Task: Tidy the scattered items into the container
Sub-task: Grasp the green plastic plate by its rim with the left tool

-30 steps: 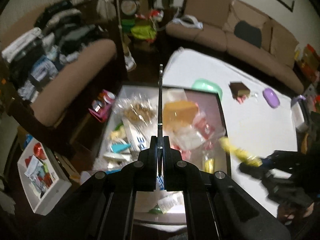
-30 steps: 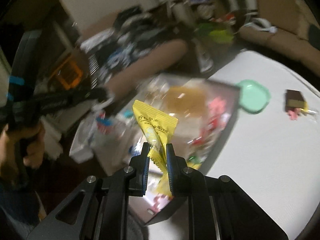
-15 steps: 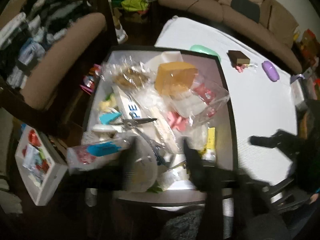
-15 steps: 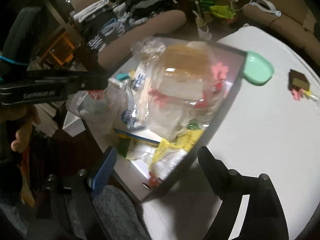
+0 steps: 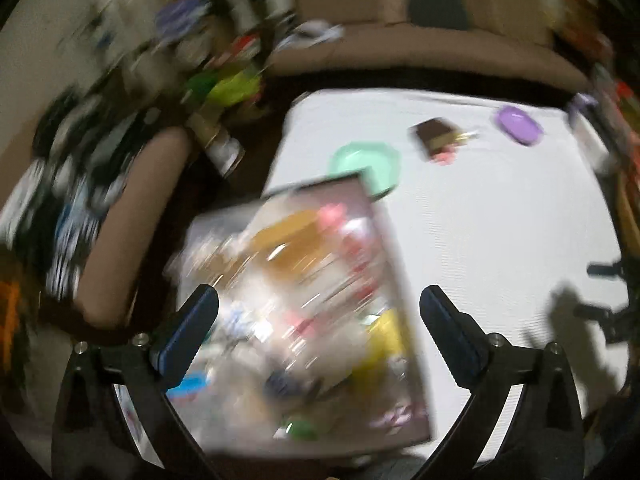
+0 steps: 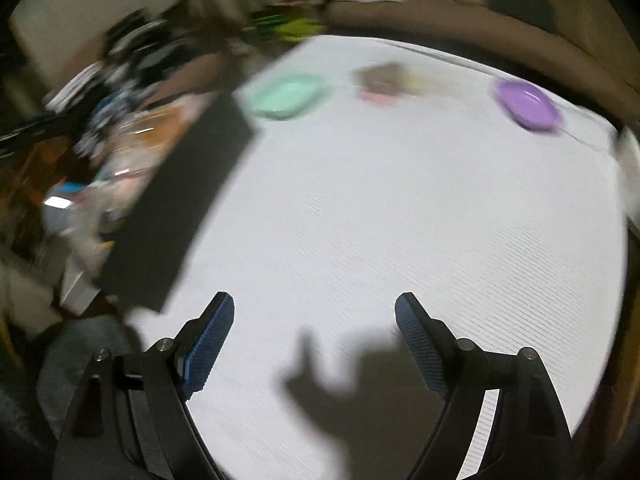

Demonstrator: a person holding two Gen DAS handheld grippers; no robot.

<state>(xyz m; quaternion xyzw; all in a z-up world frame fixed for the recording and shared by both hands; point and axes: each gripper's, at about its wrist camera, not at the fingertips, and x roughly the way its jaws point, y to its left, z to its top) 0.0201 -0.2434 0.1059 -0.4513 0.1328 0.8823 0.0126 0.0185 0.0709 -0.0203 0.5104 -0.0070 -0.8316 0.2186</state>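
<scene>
Transitioning between picks is the step judged to be in hand: both tools are empty, and loose items remain on the white table [image 6: 400, 208].

Left gripper [image 5: 318, 306]: the jaws stand wide apart with nothing between them. Directly ahead of and below its fingers lies the dark-walled container [image 5: 404, 300], already crowded with wrapped snacks, an orange packet and a yellow packet; heavy blur prevents naming the contents more closely.

Ahead of the container, touching or just beside its far corner, sits the green dish [image 5: 365, 164]. Further ahead and to the right lie the brown block [image 5: 434, 132] with small pink pieces against it, then the purple dish [image 5: 519, 124].

Right gripper [image 6: 314, 320]: the jaws are likewise spread, holding nothing, above bare tabletop. The container stands to its left, its dark side wall facing the camera. The green dish, brown block and purple dish lie well ahead, ranged left to right.

Next move, as a judgement: carry the right gripper forward to one of the remaining items, probably the brown block, centre it between the pads, and close. The block is low and flat, so a level approach near the surface is required.
</scene>
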